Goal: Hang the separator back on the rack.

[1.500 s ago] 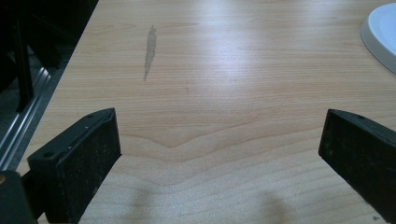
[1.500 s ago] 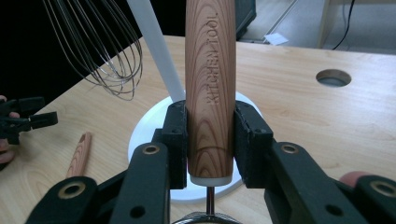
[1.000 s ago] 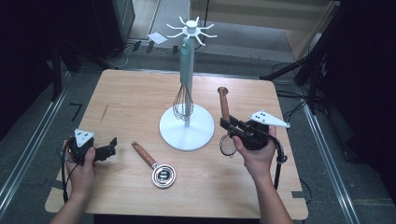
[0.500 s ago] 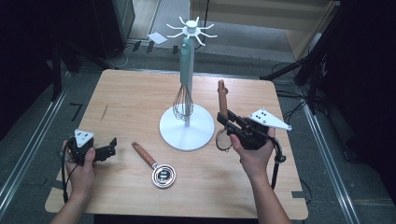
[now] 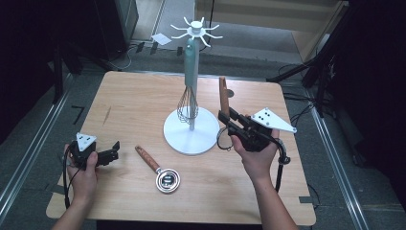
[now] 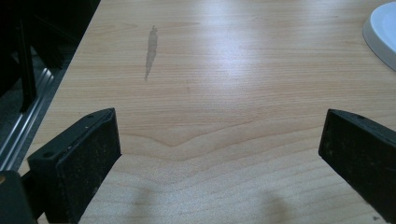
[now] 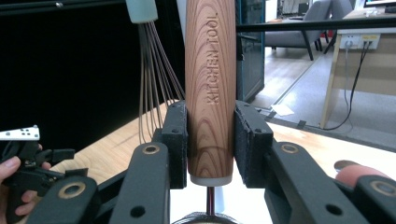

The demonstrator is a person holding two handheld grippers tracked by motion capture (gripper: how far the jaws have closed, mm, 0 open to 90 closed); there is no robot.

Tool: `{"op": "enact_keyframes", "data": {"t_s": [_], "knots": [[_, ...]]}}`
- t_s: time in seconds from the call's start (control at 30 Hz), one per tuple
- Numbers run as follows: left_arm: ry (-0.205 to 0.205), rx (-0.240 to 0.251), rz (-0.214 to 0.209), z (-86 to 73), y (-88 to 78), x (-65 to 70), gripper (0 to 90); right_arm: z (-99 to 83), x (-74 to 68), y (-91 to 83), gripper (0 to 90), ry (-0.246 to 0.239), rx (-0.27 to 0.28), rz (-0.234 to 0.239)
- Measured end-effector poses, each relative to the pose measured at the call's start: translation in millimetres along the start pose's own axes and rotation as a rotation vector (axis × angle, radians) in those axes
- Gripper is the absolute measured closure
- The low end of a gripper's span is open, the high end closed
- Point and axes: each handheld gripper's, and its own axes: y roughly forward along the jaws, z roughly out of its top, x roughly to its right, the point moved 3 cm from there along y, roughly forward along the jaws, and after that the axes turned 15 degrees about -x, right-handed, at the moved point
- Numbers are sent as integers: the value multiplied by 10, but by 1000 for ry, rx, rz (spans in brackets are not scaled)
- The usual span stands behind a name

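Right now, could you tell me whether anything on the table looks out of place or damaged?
Nothing looks broken or spilled. One wooden-handled metal strainer lies loose on the light wooden table rather than hanging with the whisk on the white rack. A grey streak mars the tabletop near the left edge.

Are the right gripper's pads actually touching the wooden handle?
Touching. The right gripper view shows the right gripper with both pads pressed flat against the sides of the wooden handle, no gap on either side.
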Motion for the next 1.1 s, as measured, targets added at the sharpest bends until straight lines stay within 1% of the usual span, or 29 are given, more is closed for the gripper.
{"op": "enact_keyframes", "data": {"t_s": [0.17,0.4,0.47,0.63,0.77,0.87,0.93,1.03,1.1], "knots": [[-3,1,-1,-1,0,2,0,90,-41,-11,697,-4,22,11],[-4,1,-2,-1,-2,0,0,231,-96,-3,697,-30,47,9],[-6,2,-2,-1,-2,0,0,258,-110,4,697,-40,52,8],[-7,4,-2,-2,-4,-1,0,304,-142,29,697,-44,64,9],[-8,3,-2,-2,-3,-1,0,343,-150,39,697,-49,88,0],[-8,3,-2,-1,-3,-1,0,382,-156,37,697,-56,106,2],[-7,3,-2,-2,-3,-1,0,406,-165,40,697,-70,132,-11],[-8,3,-3,-1,-2,-1,0,439,-172,49,697,-79,151,-22],[-7,3,-2,-2,-3,-1,0,456,-172,64,697,-97,168,-31]]}}
